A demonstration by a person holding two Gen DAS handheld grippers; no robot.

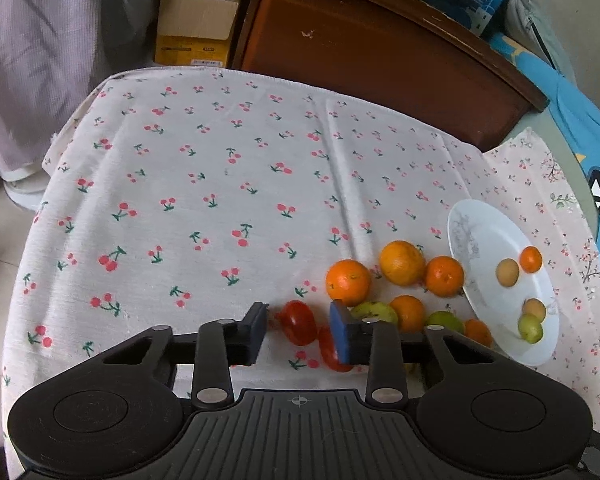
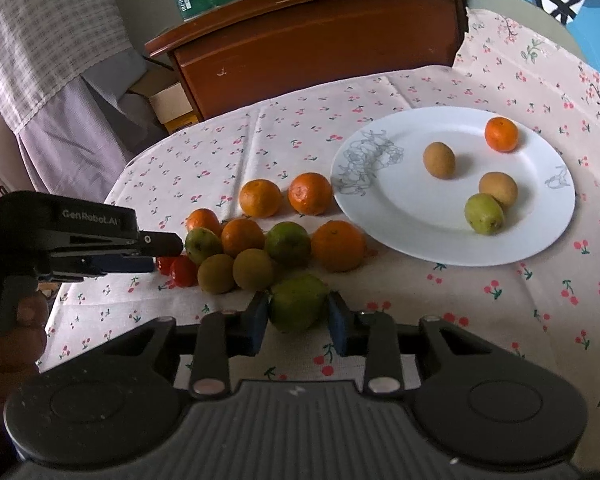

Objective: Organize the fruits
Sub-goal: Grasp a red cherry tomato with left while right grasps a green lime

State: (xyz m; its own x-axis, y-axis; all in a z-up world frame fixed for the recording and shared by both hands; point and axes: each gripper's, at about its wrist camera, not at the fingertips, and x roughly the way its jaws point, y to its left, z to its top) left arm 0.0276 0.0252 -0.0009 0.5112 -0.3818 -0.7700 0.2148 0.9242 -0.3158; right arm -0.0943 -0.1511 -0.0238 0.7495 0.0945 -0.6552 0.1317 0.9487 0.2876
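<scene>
Four fruits already lie on the white plate (image 2: 440,232): a small orange (image 2: 501,134), two brown fruits and a green one, so the sorting looks well begun, not near done. Most of the fruit is still in a loose pile on the counter (image 2: 440,312), just beside the plate's near-left rim: several oranges, some green and brown fruits, and two red tomatoes (image 1: 299,322) at the pile's left end. The right claw (image 2: 298,320) is narrowed onto a green fruit (image 2: 298,306) at the front of the pile, both pads against its sides, and it still seems to sit on the cloth. The left claw (image 1: 300,334) is narrowed around one red tomato; its right pad sits against the fruit, but a sliver of cloth shows beside the left pad, so a firm hold is not certain. The second tomato lies partly behind that right pad and could be nudged. Behind the counter stand a brown wooden cabinet (image 2: 320,40) and a cardboard box (image 1: 196,28), both clear of the work.
</scene>
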